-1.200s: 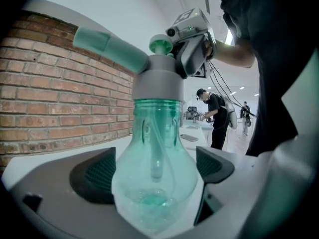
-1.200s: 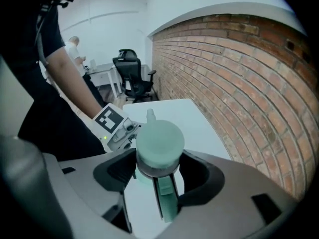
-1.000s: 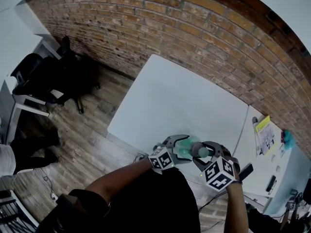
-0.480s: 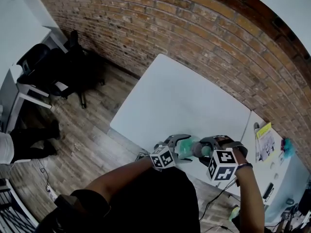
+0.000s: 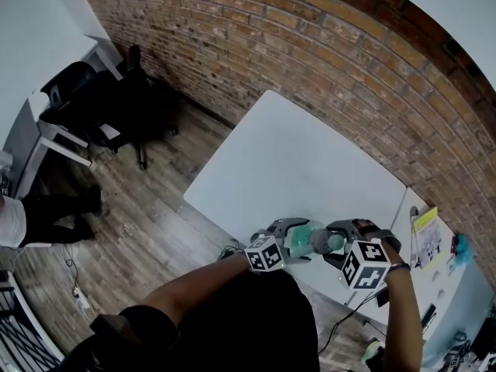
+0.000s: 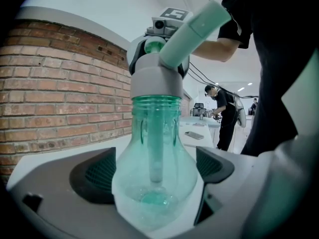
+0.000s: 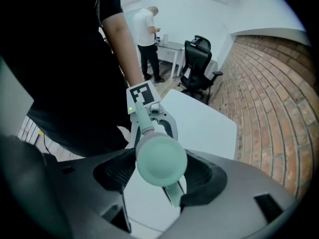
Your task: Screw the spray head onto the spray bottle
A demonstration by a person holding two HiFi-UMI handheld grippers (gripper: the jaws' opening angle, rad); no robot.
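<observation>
A clear green spray bottle [image 6: 155, 180] sits between the pads of my left gripper [image 6: 154, 171], which is shut on its round body. On the bottle's neck is the spray head [image 6: 156, 78], with a grey collar and a pale green nozzle pointing up and right. My right gripper [image 7: 162, 171] is shut on the pale green spray head [image 7: 160, 161], whose top faces that camera. In the head view, both grippers meet over the near edge of the table. The left gripper [image 5: 283, 237] is on the bottle [image 5: 301, 239] and the right gripper [image 5: 341, 242] is on the spray head [image 5: 322, 242].
The white table [image 5: 294, 161] stands against a brick wall [image 5: 310, 45]. A second white desk [image 5: 434, 262] to the right carries a yellow paper [image 5: 425, 219] and small items. Black office chairs [image 5: 93, 107] stand at the left on the wooden floor. A person [image 7: 148, 39] stands further back.
My right gripper's marker cube has turned and shifted slightly right while staying on the spray head. The left gripper still holds the bottle. The head camera has shifted a little.
</observation>
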